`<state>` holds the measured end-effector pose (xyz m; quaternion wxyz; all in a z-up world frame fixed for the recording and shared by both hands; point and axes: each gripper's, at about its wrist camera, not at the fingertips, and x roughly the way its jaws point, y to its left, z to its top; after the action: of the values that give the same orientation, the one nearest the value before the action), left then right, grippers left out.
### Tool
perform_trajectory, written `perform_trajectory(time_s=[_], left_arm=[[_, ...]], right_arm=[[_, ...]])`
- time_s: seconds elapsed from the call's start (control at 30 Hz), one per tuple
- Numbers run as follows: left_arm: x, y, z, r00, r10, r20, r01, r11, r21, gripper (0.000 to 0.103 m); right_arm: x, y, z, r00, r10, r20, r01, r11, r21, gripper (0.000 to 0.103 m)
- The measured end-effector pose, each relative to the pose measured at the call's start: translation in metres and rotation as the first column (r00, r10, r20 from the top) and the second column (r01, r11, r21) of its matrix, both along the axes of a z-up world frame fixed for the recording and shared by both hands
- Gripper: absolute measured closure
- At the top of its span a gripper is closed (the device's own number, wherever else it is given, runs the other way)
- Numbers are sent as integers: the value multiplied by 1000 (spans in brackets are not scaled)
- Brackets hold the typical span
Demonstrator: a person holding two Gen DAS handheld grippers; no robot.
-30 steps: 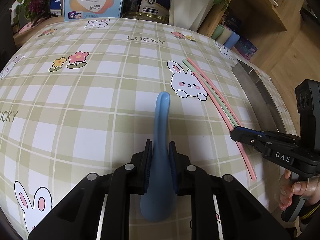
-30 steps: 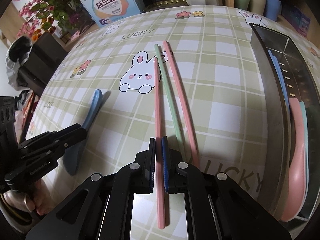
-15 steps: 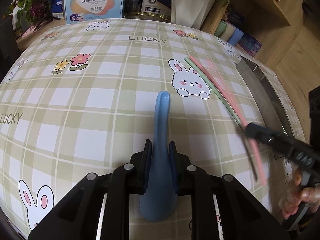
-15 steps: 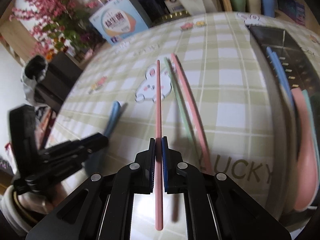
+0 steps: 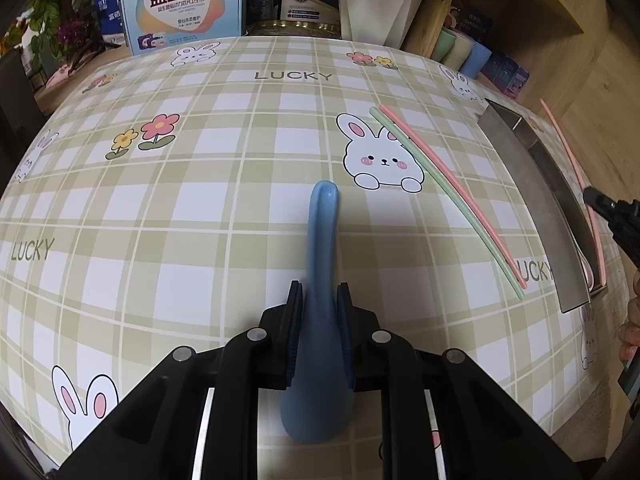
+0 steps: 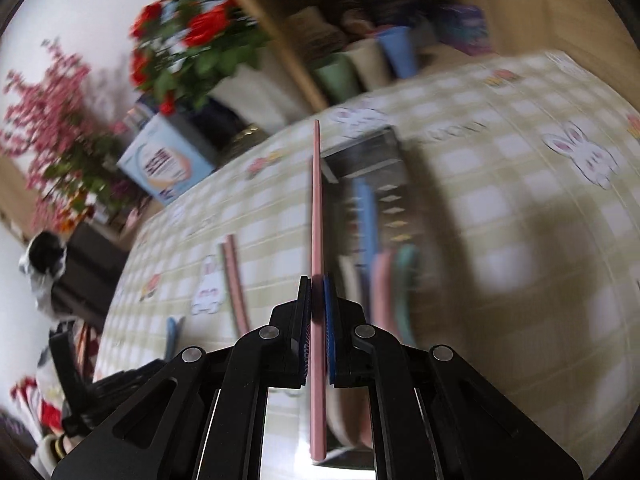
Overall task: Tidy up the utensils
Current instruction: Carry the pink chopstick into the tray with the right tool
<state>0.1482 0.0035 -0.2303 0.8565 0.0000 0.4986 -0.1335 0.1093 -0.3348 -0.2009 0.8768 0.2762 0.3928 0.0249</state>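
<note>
My left gripper [image 5: 319, 296] is shut on a blue spoon [image 5: 322, 240], bowl toward the camera, handle pointing away low over the checked tablecloth. My right gripper [image 6: 317, 292] is shut on a pink chopstick [image 6: 316, 200], held above the left edge of the metal tray [image 6: 360, 148]. The left wrist view shows that chopstick [image 5: 568, 152] over the tray [image 5: 532, 200], with the right gripper's tip [image 5: 600, 200] at the far right. A green chopstick [image 5: 440, 192] and a pink one [image 5: 454, 186] lie side by side on the cloth.
The tray holds a blue utensil [image 6: 366, 216] and pink and green spoons [image 6: 384, 280]. At the back stand a white plant pot [image 5: 380, 4], a printed box [image 5: 184, 4] and pastel cups [image 5: 464, 54]. A wooden shelf [image 5: 520, 8] rises behind the tray.
My right gripper lifted the pink chopstick off the cloth, carried it right to the tray and rolled. The left gripper and blue spoon stayed put.
</note>
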Motion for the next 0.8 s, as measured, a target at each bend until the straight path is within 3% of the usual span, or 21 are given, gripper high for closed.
perform_trajectory(time_s=[0.17, 0.3, 0.8], left_arm=[[2, 9, 1, 999, 17, -38, -21, 994, -106, 91], [-1, 1, 10, 1000, -10, -20, 8, 994, -106, 98], [-2, -6, 11, 999, -29, -40, 24, 993, -112, 98]], right_arm=[[1, 0, -13, 1000, 8, -30, -8, 1000, -4, 97], [13, 2, -19, 999, 15, -51, -17, 999, -27, 97], [42, 6, -33, 991, 30, -127, -34, 999, -29, 97]])
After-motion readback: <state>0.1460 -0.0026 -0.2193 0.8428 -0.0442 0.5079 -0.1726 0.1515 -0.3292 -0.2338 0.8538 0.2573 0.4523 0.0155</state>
